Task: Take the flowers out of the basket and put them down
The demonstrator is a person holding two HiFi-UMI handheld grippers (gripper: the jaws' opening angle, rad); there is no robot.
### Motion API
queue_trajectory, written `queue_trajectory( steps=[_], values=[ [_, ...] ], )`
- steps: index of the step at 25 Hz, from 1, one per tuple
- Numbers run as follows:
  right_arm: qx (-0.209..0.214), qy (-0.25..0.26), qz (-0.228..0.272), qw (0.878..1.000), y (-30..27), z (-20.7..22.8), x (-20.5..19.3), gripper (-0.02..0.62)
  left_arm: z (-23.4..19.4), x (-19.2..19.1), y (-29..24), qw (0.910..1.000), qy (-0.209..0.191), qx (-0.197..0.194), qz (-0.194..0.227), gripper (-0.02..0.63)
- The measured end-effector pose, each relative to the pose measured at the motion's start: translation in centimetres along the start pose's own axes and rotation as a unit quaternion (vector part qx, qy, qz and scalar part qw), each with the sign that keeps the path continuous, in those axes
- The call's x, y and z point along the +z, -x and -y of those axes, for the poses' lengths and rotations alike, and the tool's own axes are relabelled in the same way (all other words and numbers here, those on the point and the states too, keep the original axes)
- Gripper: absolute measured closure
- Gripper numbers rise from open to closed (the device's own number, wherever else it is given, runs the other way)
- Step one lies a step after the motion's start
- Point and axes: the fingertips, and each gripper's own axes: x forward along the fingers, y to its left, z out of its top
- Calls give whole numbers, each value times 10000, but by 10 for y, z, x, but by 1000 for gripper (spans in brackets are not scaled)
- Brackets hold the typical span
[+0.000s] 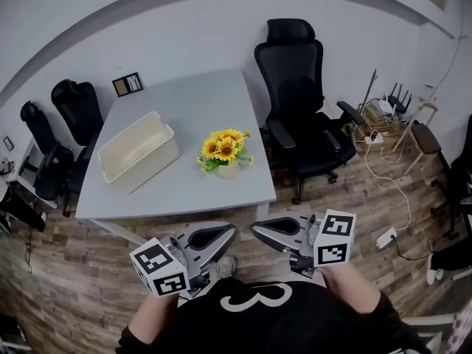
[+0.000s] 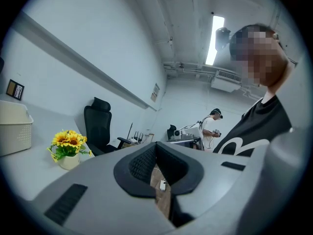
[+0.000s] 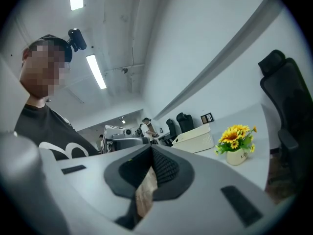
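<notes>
A small white pot of yellow sunflowers (image 1: 225, 151) stands on the grey table (image 1: 184, 198), just right of an empty cream plastic basket (image 1: 139, 152). Both grippers hang in front of the person's chest, short of the table's near edge, and point at each other. The left gripper (image 1: 231, 232) is shut with nothing in it, and so is the right gripper (image 1: 257, 230). In the left gripper view the jaws (image 2: 156, 144) meet at the tip, with the flowers (image 2: 68, 144) and basket (image 2: 12, 127) far off at left. The right gripper view shows the closed tip (image 3: 150, 147), the flowers (image 3: 237, 139) and the basket (image 3: 195, 136).
A black office chair (image 1: 299, 102) stands at the table's right side, and two more (image 1: 74, 109) at its left. A small framed picture (image 1: 127, 84) sits at the table's far corner. Cables, routers and a stool (image 1: 383, 116) crowd the floor at right. Another person (image 2: 212, 124) stands far off.
</notes>
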Motion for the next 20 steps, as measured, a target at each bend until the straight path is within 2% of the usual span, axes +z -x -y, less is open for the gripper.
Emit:
queue_trajectory(
  steps=[6,14,20],
  values=[
    [-23,94,-13,10000,1,0,0,589,0,-2,-4,10000,-40,20,-46,594],
    [-111,63,54,9999,12,8,0,589,2,2,-14,9997,93,-186,85,594],
    [-182,23,151,9997,25,12,6,589,-1,8,-22,9998,128,-145,67,594]
  ],
)
